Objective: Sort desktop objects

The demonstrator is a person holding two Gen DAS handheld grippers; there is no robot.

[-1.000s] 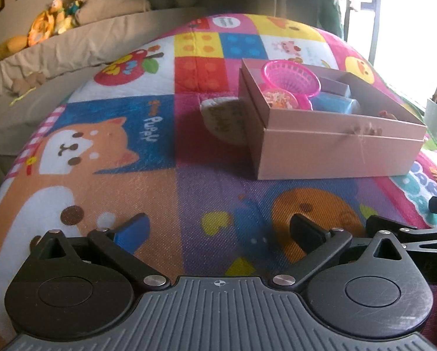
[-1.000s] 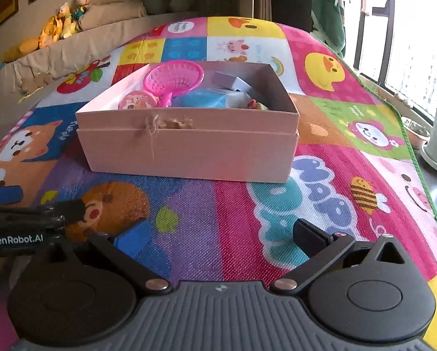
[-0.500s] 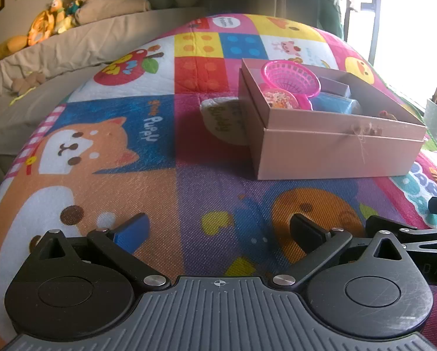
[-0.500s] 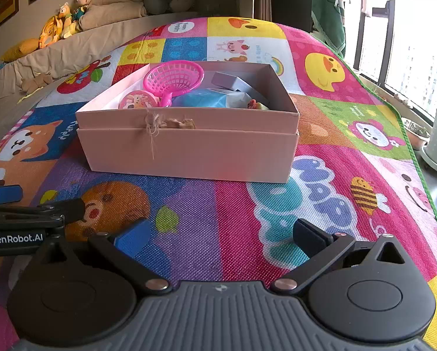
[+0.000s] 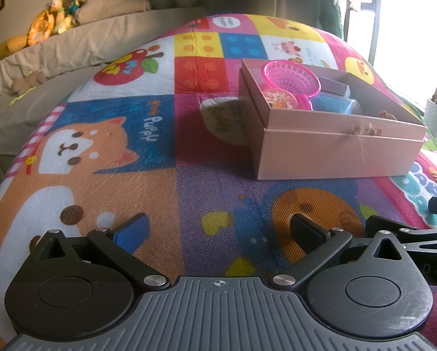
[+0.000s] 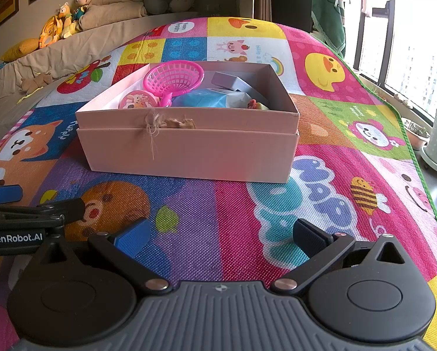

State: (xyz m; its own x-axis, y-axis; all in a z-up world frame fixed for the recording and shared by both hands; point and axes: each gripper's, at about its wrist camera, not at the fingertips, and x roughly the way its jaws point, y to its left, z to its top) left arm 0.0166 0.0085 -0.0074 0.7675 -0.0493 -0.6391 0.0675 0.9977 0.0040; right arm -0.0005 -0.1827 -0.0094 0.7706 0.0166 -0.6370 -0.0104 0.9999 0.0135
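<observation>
pink cardboard box (image 6: 189, 143), on play mat (image 6: 320, 175); holds pink basket (image 6: 176, 77), round pink case (image 6: 138, 101), blue pouch (image 6: 200, 101), grey box (image 6: 227, 80). left tool (image 5: 218, 231) and right tool (image 6: 219, 234): both wide open, empty, low before the box. if anything is left to sort, bring your tool over the rim before lowering. small item in the right corner too hidden to identify; box floor unseen.

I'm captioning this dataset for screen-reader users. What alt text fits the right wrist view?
An open pink box sits on a colourful play mat, holding a pink toy net, a round pink case and a blue packet. The right gripper, jaws wide apart and empty, is in the foreground facing it, with the left gripper at the left edge.
</observation>
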